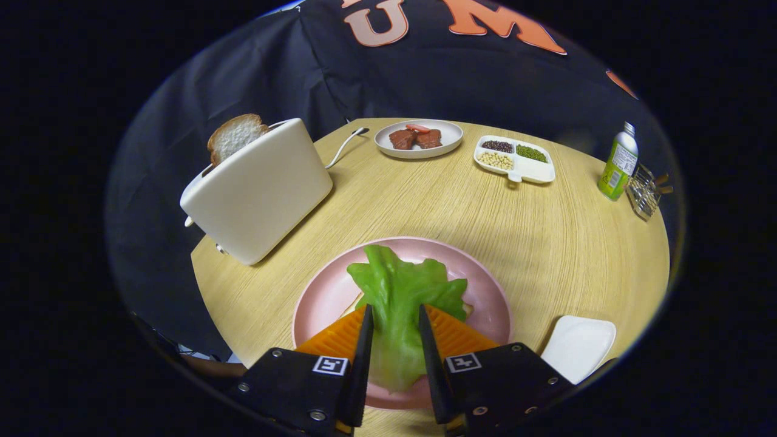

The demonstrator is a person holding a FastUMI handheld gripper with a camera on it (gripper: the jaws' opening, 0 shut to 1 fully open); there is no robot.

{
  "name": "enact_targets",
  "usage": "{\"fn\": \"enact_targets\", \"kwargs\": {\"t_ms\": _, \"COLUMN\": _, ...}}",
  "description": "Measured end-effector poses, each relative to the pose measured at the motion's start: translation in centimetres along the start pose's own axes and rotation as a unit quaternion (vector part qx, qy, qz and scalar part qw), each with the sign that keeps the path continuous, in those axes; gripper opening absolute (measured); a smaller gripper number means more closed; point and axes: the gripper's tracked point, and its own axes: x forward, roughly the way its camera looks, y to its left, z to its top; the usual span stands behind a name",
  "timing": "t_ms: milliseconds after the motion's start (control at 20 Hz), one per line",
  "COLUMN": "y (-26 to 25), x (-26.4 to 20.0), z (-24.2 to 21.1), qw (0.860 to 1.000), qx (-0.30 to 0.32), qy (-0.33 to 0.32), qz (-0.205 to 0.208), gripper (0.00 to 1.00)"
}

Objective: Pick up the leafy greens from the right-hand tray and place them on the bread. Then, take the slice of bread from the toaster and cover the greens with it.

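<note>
A green lettuce leaf (pixel 400 291) lies over the pink plate (pixel 485 285), its stalk end running back between my fingers. My gripper (pixel 394 328) is shut on the leaf, with both fingers pressing its sides. A bread slice (pixel 467 309) under the leaf shows as small pale corners at the leaf's edges. Beyond the plate to the left stands a white toaster (pixel 258 188), tilted in this view, with a second slice of bread (pixel 235 136) sticking up out of its slot.
An empty white tray (pixel 580 346) sits right of the plate. At the far side of the round wooden table (pixel 425 206) are a plate of meat (pixel 419 139), a divided dish of beans (pixel 516 159), a green bottle (pixel 619 161) and a wire rack (pixel 646 193).
</note>
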Motion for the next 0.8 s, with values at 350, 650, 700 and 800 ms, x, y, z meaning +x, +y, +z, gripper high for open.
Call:
{"fn": "enact_targets", "kwargs": {"t_ms": 350, "y": 1.6, "x": -2.6, "z": 5.0, "qw": 0.999, "qx": 0.004, "qy": -0.041, "qz": 0.002, "gripper": 0.58}}
{"fn": "enact_targets", "kwargs": {"t_ms": 650, "y": 5.8, "x": -5.1, "z": 10.0, "qw": 0.998, "qx": -0.018, "qy": -0.056, "qz": 0.019, "gripper": 0.66}}
{"fn": "enact_targets", "kwargs": {"t_ms": 700, "y": 7.0, "x": -5.4, "z": 10.9, "qw": 0.998, "qx": -0.020, "qy": -0.060, "qz": 0.028, "gripper": 0.70}}
{"fn": "enact_targets", "kwargs": {"t_ms": 800, "y": 9.5, "x": -6.1, "z": 12.8, "qw": 0.996, "qx": -0.030, "qy": -0.064, "qz": 0.049, "gripper": 0.75}}
